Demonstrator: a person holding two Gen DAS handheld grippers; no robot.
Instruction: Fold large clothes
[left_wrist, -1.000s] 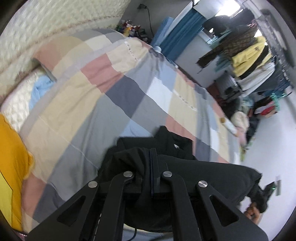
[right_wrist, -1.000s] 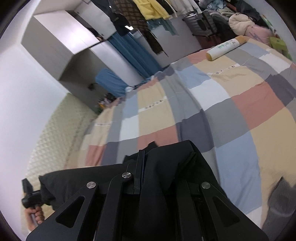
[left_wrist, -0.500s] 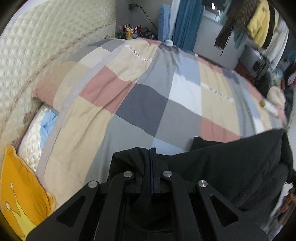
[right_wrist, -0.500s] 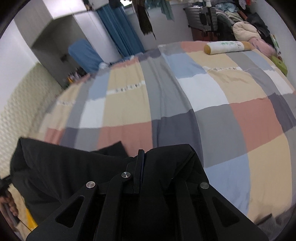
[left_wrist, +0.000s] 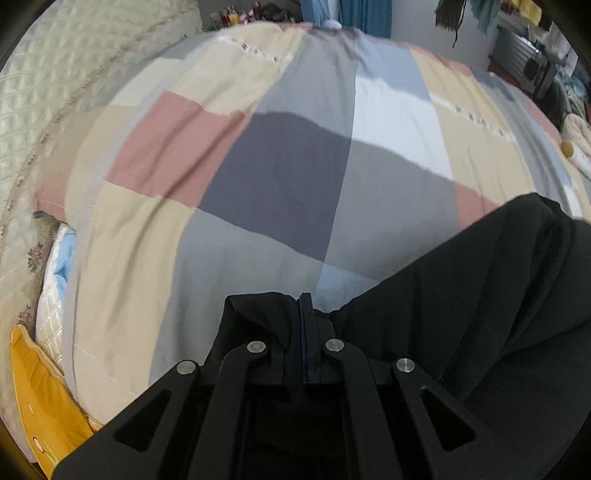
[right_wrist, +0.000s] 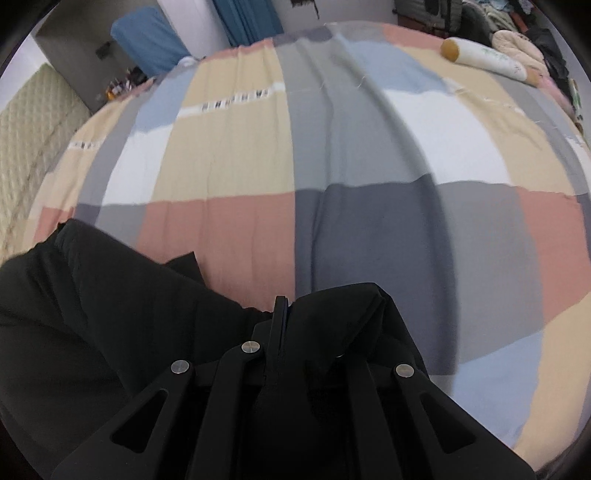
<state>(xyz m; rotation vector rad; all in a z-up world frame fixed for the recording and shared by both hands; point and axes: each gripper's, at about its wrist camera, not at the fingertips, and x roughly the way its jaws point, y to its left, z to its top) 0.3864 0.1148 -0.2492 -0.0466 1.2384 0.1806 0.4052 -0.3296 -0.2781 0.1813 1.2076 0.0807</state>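
Observation:
A large black garment (left_wrist: 491, 295) hangs stretched between my two grippers above a bed with a patchwork quilt (left_wrist: 280, 173). My left gripper (left_wrist: 301, 306) is shut on one bunched edge of the garment, and the cloth runs off to the right. My right gripper (right_wrist: 282, 310) is shut on another edge of the black garment (right_wrist: 92, 314), with cloth spreading to the left and draped over the right finger. The fingertips are mostly hidden by fabric.
The quilt (right_wrist: 369, 166) covers the whole bed. A quilted cream headboard (left_wrist: 66, 74) and a yellow pillow (left_wrist: 40, 406) lie at the left. A white bolster (right_wrist: 484, 59) lies at the bed's far right. Blue curtains (right_wrist: 247, 18) and hanging clothes stand behind.
Both grippers have swung with the garment to face down over the bed. The quilt now fills both views and the black cloth has spread wider between the grippers.

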